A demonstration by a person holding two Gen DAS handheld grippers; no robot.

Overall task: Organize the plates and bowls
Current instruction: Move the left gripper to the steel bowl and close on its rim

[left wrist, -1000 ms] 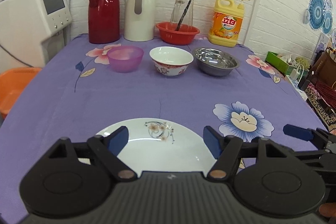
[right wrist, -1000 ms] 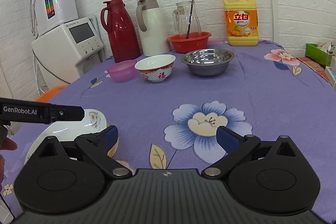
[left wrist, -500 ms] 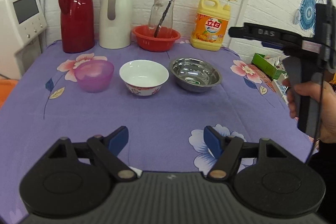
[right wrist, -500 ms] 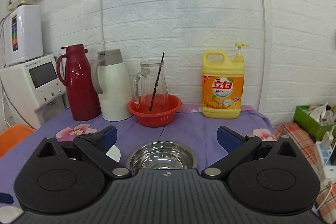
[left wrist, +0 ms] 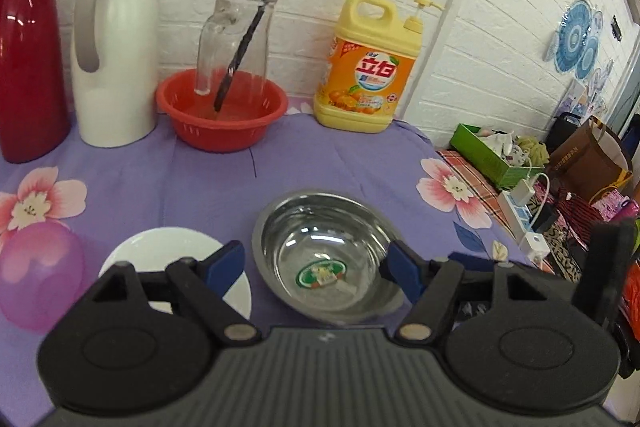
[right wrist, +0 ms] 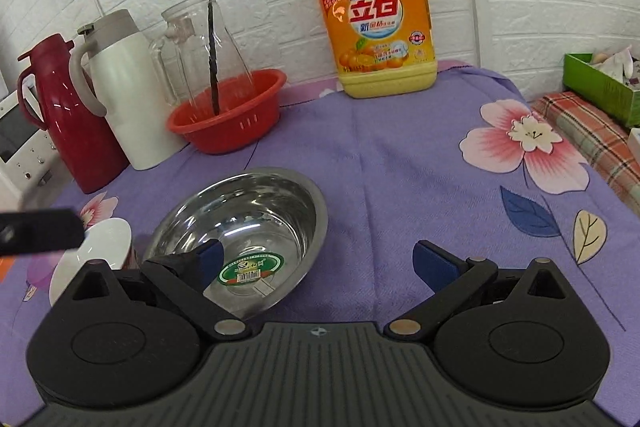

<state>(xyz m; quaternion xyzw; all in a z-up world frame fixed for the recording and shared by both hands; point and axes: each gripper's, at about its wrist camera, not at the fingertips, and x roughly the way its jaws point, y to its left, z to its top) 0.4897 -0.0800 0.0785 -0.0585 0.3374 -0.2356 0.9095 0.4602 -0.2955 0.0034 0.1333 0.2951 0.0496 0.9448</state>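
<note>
The shiny bowl [left wrist: 326, 253] (sticker inside) fills the middle now; before, it was far. Both grippers [left wrist: 316, 267] [right wrist: 316, 263] gape wide.

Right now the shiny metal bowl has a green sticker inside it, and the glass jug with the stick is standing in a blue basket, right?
Almost. The metal bowl does have a green sticker inside, and the glass jug with the stick does stand in a basket, but that basket is red, not blue. The right wrist view shows it clearly, and the left wrist view agrees.
</note>
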